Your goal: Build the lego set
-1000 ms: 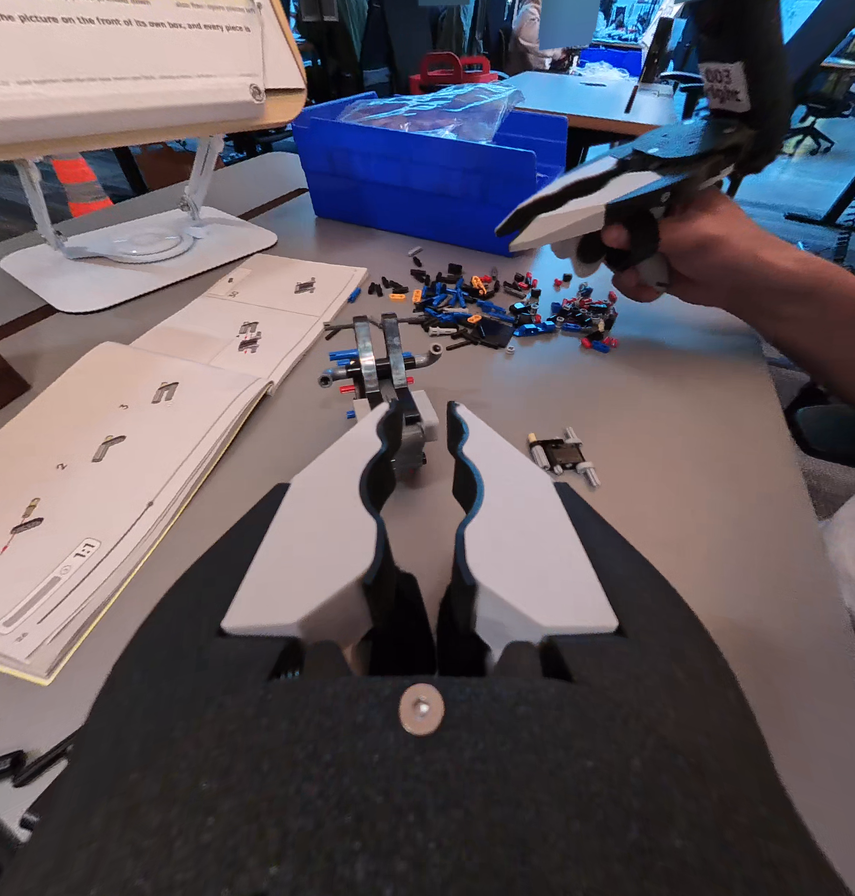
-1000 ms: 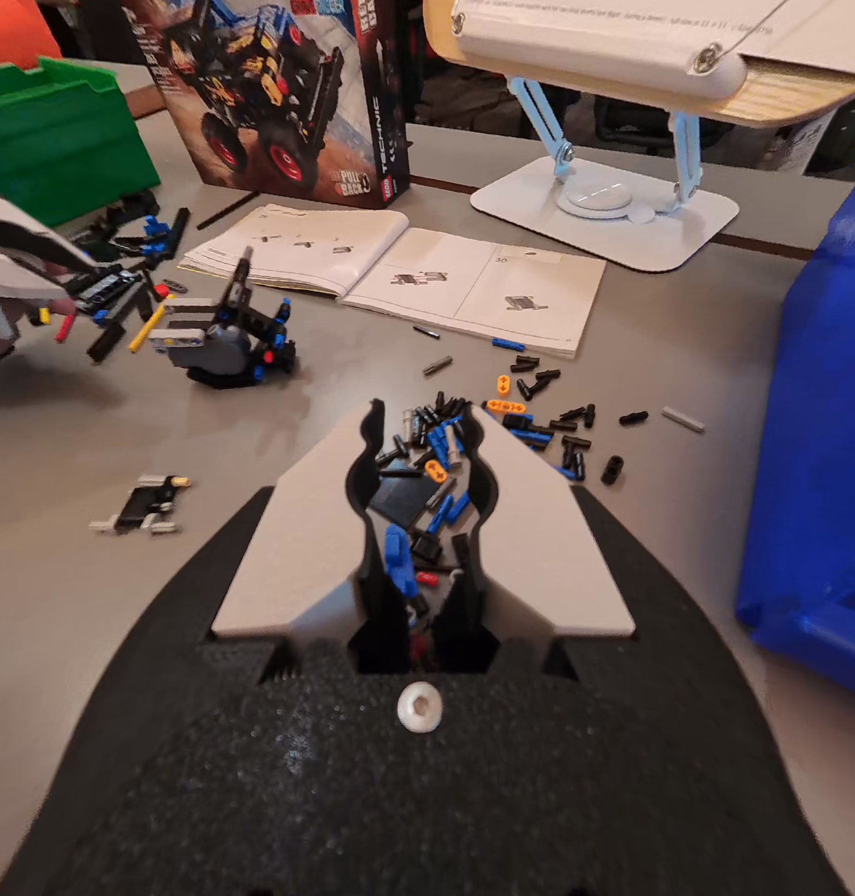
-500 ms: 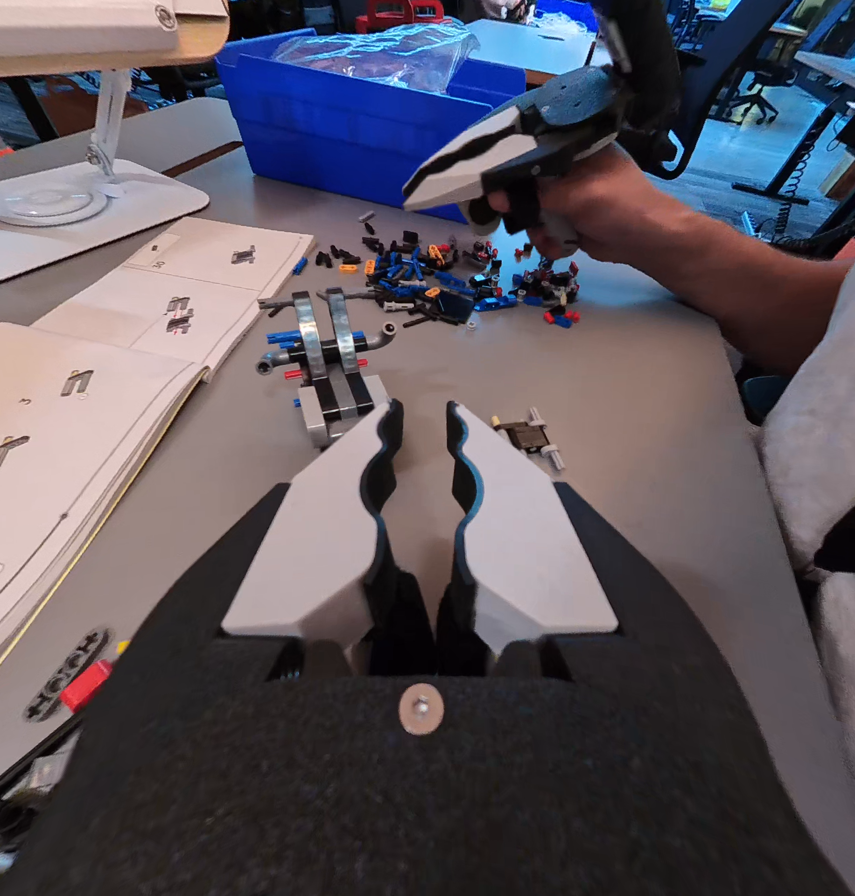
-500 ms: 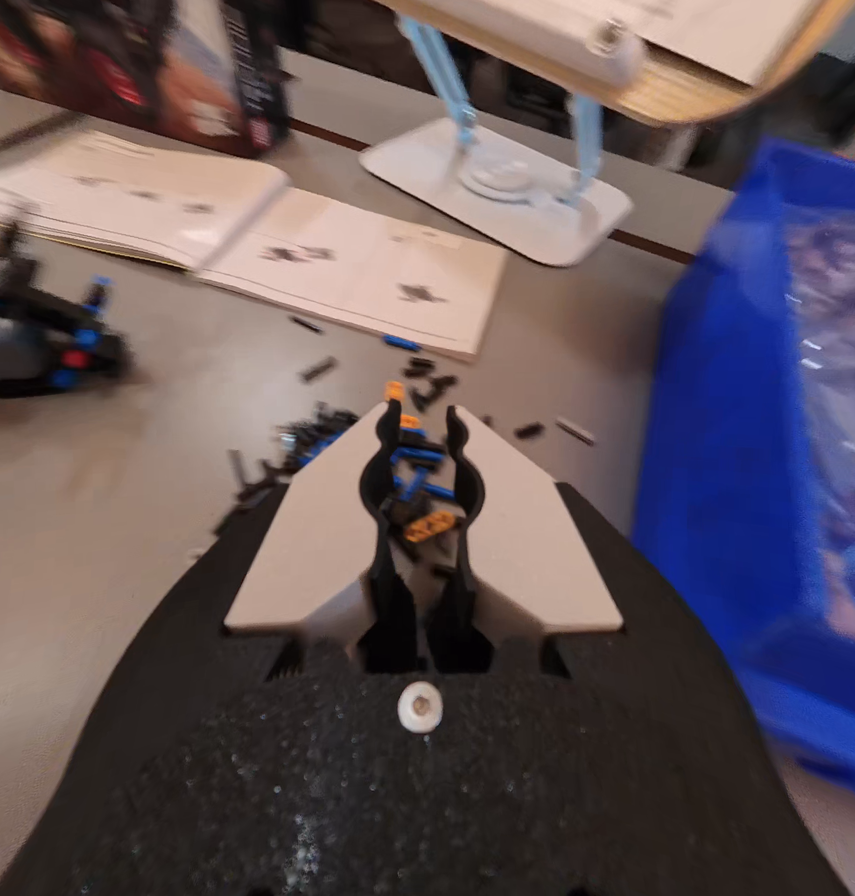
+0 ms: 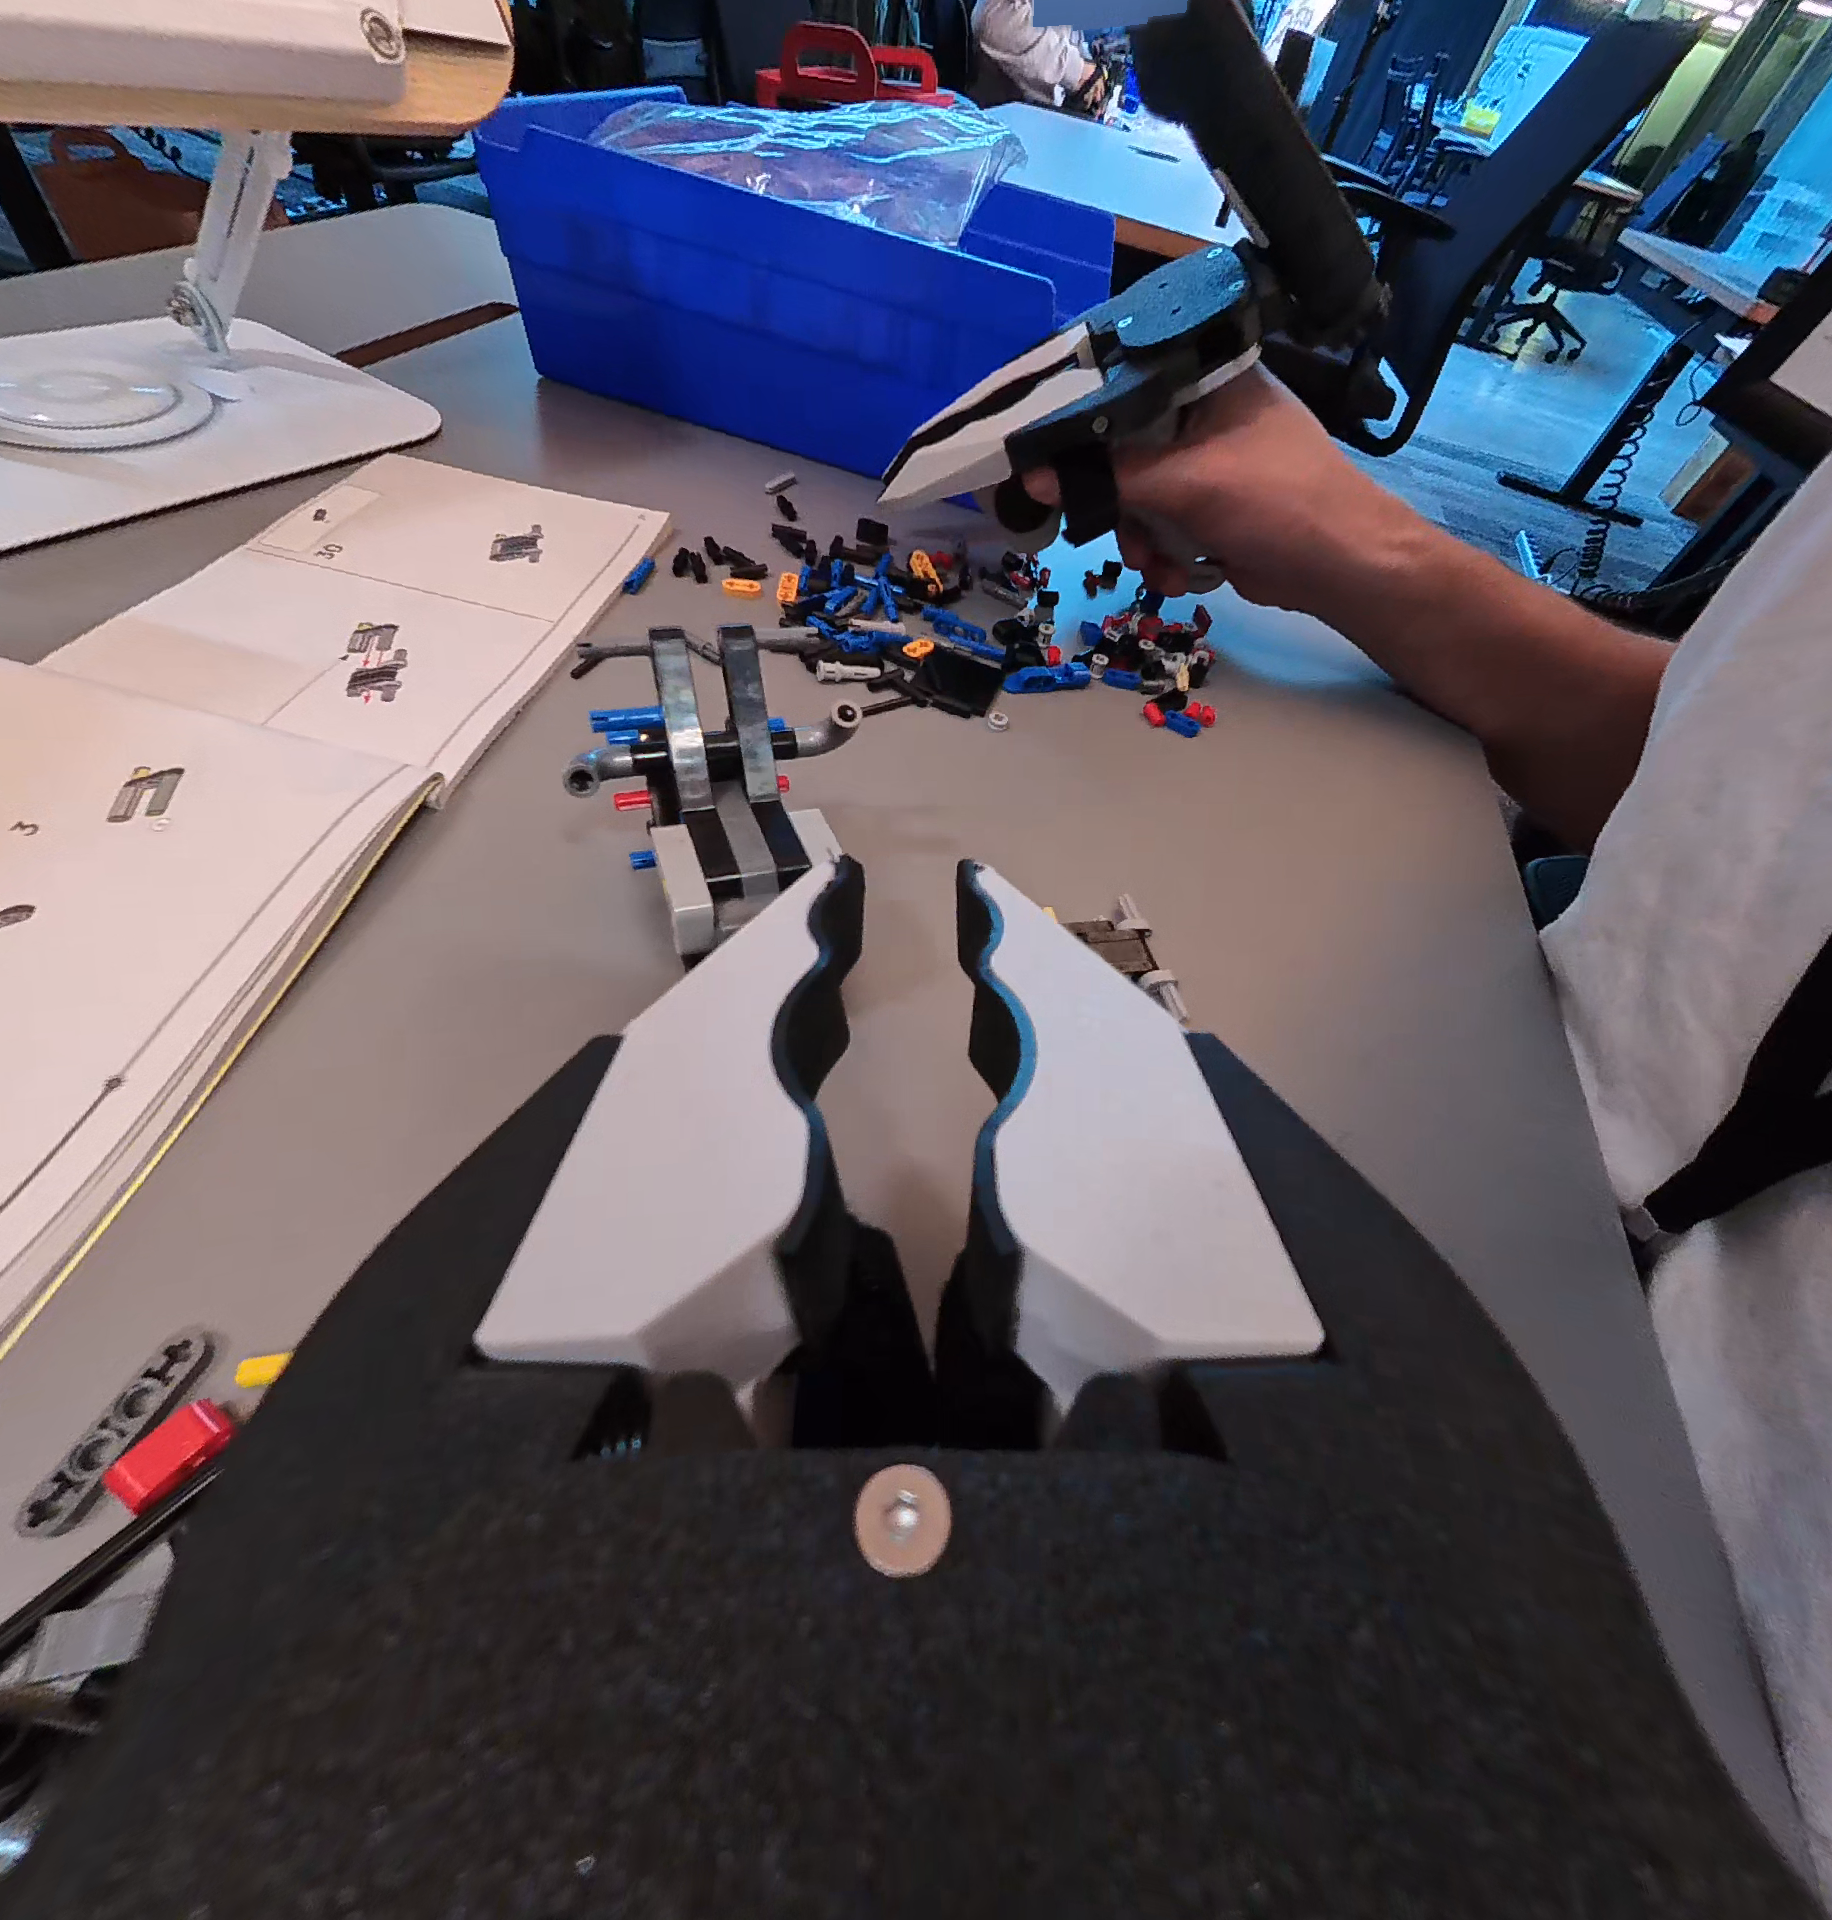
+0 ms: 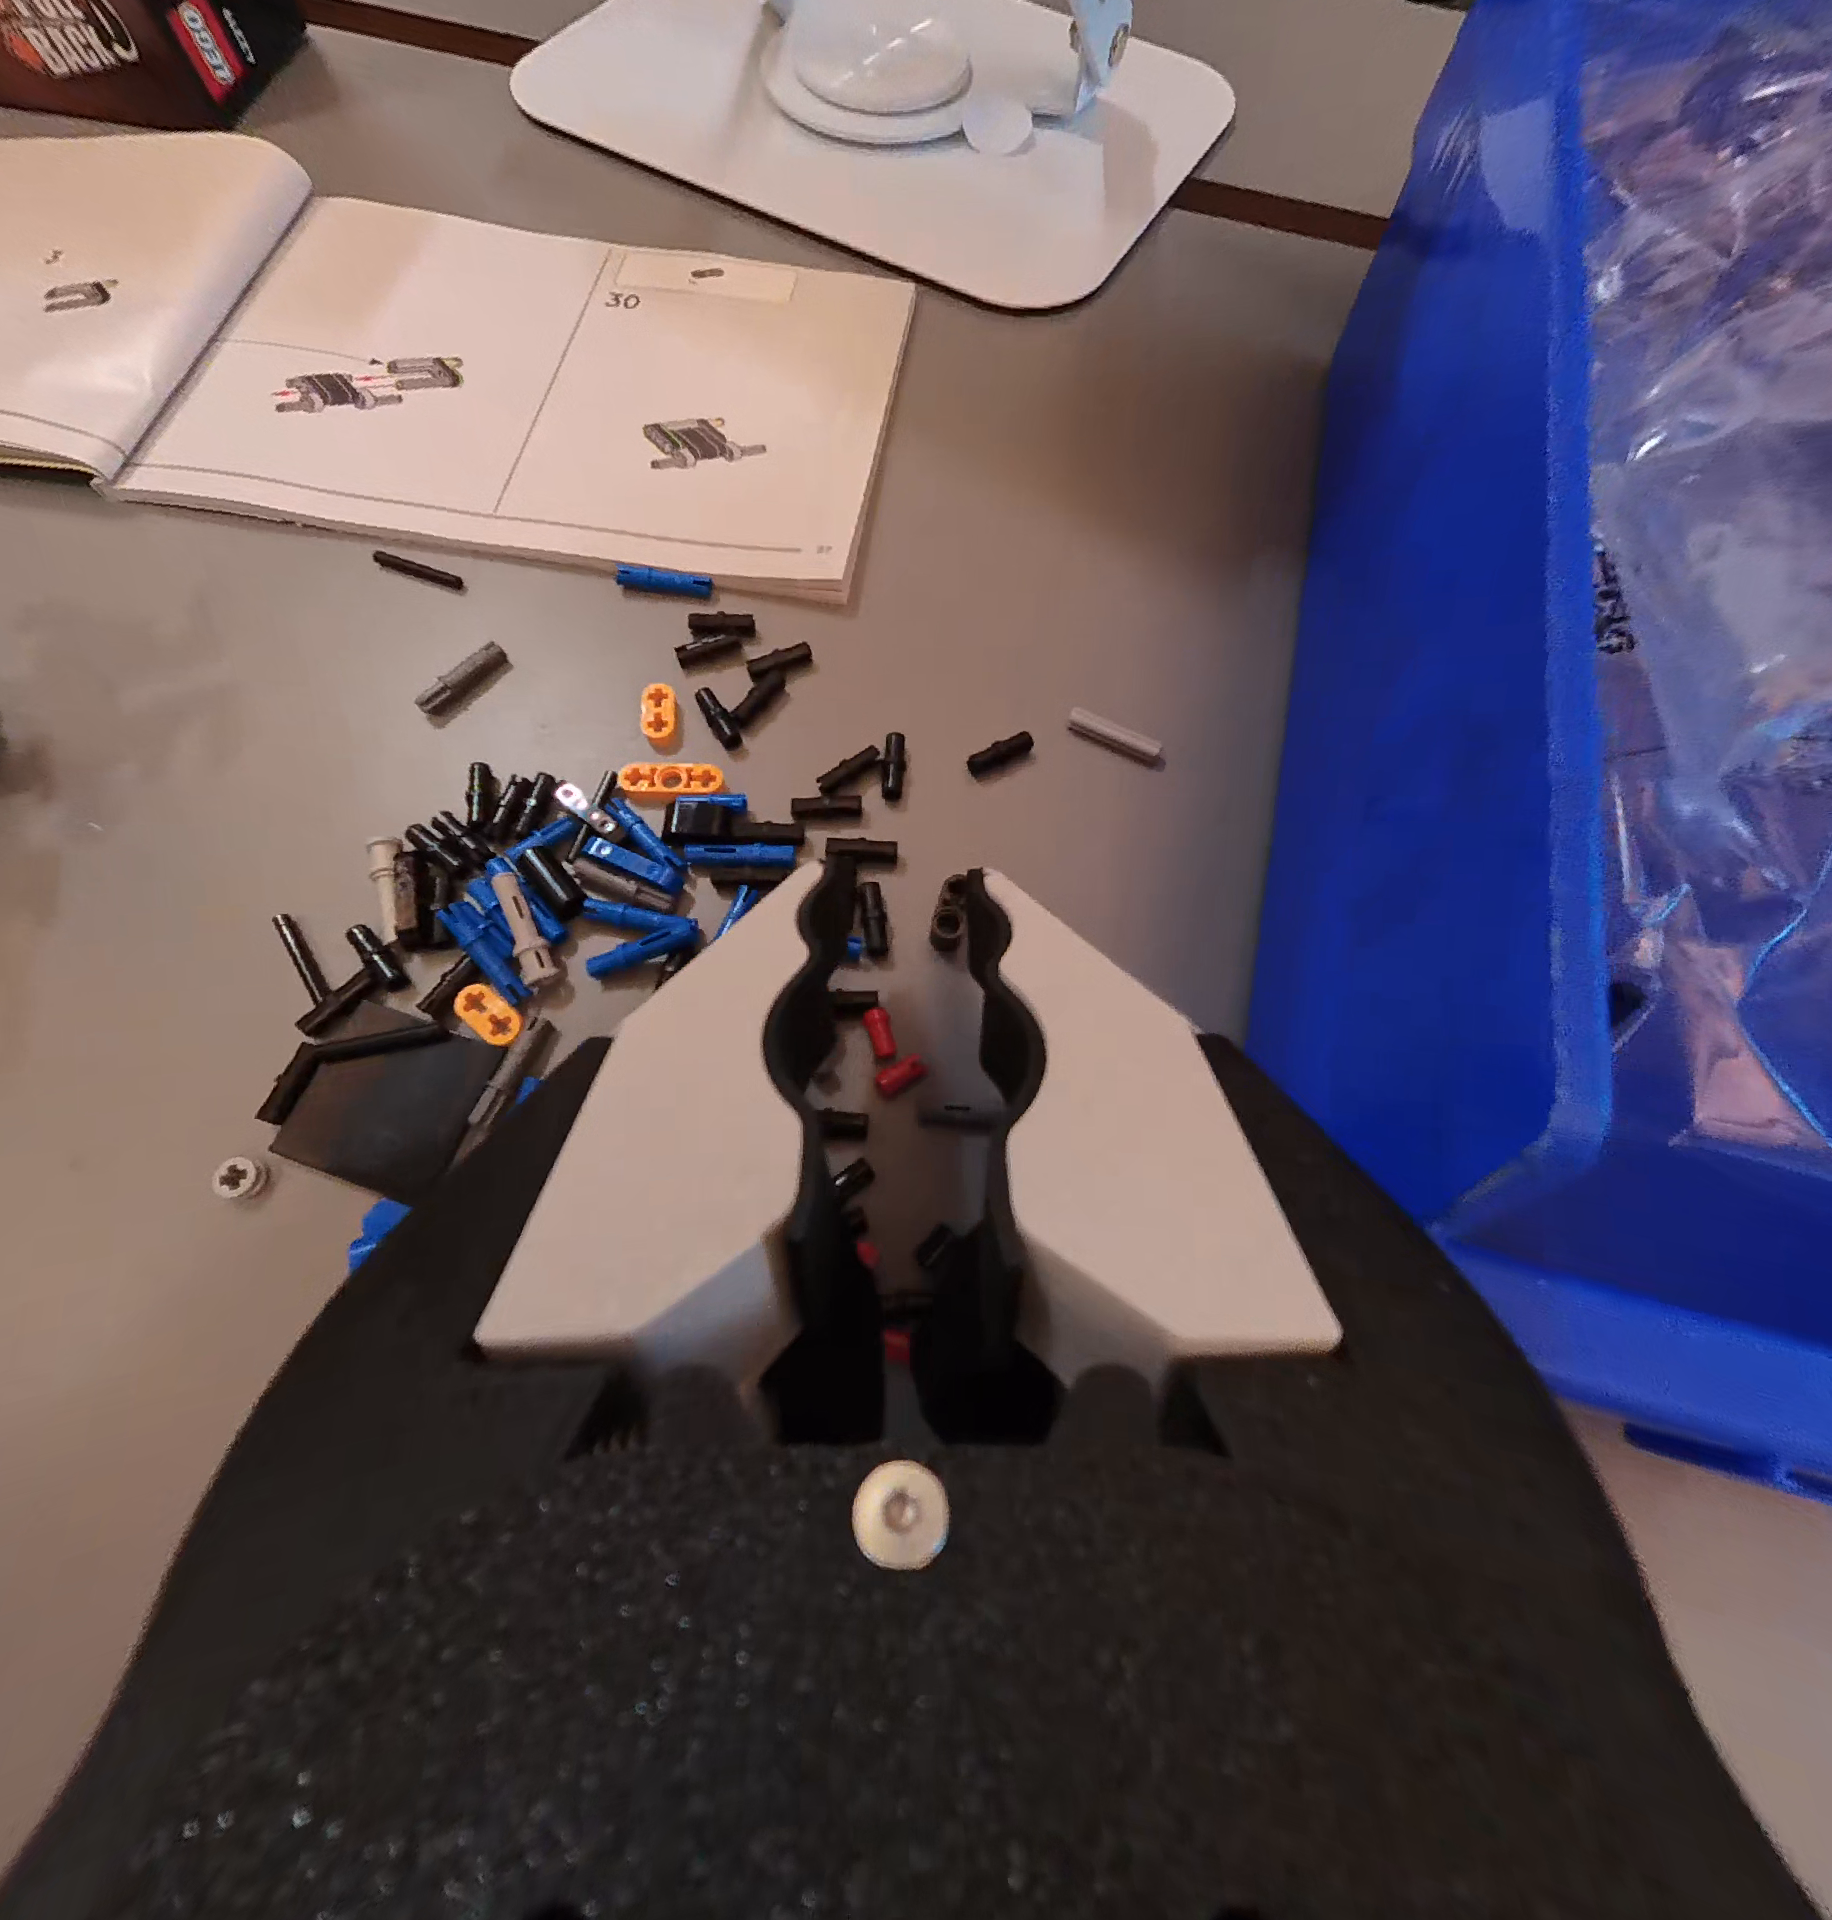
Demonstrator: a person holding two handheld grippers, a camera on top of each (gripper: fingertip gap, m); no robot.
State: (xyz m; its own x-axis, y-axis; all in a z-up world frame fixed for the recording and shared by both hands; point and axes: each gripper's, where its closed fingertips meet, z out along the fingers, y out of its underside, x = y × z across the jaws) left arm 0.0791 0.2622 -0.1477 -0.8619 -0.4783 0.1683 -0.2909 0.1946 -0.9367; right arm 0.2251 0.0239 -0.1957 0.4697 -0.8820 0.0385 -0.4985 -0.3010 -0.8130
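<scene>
A partly built grey, black and blue lego assembly (image 5: 714, 769) lies on the grey table just ahead and left of my left gripper (image 5: 904, 883), which is open and empty. A small black and white sub-assembly (image 5: 1120, 945) lies beside its right finger. My right gripper (image 6: 901, 883) is open and empty, low over the pile of loose black, blue, orange and red pieces (image 6: 579, 883). Red pins (image 6: 891, 1049) show on the table between its fingers. It also shows in the left wrist view (image 5: 896, 488), held by a hand above the pile (image 5: 943, 623).
The open instruction booklet (image 5: 320, 644) (image 6: 527, 395) lies left of the assembly. A blue bin (image 5: 787, 281) (image 6: 1463, 623) holding plastic bags stands behind the pile. A white stand base (image 6: 891, 156) is at the back. A red piece (image 5: 164, 1444) and black beam lie near left. The grippers' ends are close to 30 centimeters from one another. The red piece (image 5: 164, 1444) lies some 15 centimeters from my left tips, 35 centimeters from my right tips.
My right gripper swung right and down over the loose pile toward the blue bin, its fingers narrowing. My left gripper pulled back and shifted right; the assembly now lies left of its tips.
</scene>
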